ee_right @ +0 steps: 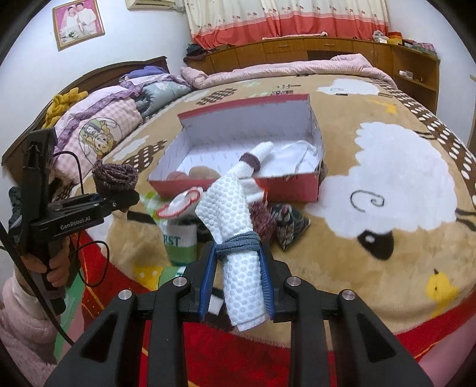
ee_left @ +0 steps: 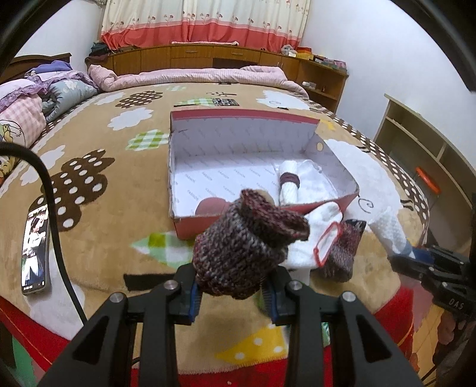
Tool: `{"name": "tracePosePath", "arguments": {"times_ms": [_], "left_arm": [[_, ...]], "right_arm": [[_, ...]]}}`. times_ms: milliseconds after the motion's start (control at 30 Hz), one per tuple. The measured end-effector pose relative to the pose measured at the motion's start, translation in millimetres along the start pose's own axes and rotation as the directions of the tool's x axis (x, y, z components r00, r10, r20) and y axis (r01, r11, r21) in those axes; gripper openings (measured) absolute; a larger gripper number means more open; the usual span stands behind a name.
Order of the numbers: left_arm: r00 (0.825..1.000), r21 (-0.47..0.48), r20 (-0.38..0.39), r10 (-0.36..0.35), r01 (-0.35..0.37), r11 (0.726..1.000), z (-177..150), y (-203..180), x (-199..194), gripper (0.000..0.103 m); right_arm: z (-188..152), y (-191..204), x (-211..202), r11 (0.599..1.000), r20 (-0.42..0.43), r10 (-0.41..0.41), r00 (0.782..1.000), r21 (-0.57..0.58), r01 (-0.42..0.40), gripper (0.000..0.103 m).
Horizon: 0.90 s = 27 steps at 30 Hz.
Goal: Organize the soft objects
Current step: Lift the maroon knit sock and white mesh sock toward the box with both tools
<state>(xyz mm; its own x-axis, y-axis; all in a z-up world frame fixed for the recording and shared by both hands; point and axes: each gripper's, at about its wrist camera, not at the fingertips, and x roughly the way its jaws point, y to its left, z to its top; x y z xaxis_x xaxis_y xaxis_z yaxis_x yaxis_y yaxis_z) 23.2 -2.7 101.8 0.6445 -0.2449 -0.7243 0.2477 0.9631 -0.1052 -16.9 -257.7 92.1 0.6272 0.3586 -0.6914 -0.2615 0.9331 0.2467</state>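
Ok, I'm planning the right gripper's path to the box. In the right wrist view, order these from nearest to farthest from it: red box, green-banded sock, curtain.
1. green-banded sock, on the blanket just left of the right gripper.
2. red box, ahead, mid-bed.
3. curtain, back wall.

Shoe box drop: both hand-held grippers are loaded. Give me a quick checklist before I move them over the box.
1. Left hand-held gripper clamped on the dark knitted sock: ok.
2. Right hand-held gripper clamped on the white rolled towel: ok.
3. Towel's grey band holding the roll: ok, though the top end fans loose.
4. Shoe box open, free floor on its left side: ok.
5. Path to the box clear: not ok; loose socks lie before the front wall.
6. Box contents fully seen: cannot tell.
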Motion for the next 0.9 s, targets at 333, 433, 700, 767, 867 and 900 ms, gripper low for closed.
{"name": "tracePosePath", "arguments": {"times_ms": [333, 433, 700, 767, 867, 900], "left_arm": [[1.000, 0.007, 0.017, -0.001, 0.001, 1.000, 24, -3, 11, 0.035], [1.000, 0.007, 0.017, -0.004, 0.004, 1.000, 29, -4, 15, 0.035], [1.000, 0.018, 0.022, 0.002, -0.003, 1.000, 44, -6, 26, 0.035], [1.000, 0.020, 0.024, 0.008, -0.008, 1.000, 50, -5, 30, 0.035], [1.000, 0.027, 0.024, 0.014, -0.015, 1.000, 59, -5, 36, 0.035], [1.000, 0.029, 0.024, 0.015, -0.016, 0.999, 61, -5, 38, 0.035]], "right_arm": [[23, 0, 6, 1.000, 0.025, -0.001, 1.000, -0.016, 0.001, 0.029], [30, 0, 8, 1.000, 0.029, -0.001, 1.000, -0.021, 0.002, 0.029], [50, -2, 13, 0.999, 0.051, -0.020, 0.999, -0.027, 0.022, 0.029], [57, -3, 16, 0.999, 0.059, -0.027, 0.998, -0.027, 0.029, 0.029], [67, -6, 22, 0.999, 0.064, -0.036, 0.997, -0.021, 0.037, 0.029], [69, -6, 23, 0.999, 0.066, -0.038, 0.997, -0.019, 0.039, 0.029]]}}
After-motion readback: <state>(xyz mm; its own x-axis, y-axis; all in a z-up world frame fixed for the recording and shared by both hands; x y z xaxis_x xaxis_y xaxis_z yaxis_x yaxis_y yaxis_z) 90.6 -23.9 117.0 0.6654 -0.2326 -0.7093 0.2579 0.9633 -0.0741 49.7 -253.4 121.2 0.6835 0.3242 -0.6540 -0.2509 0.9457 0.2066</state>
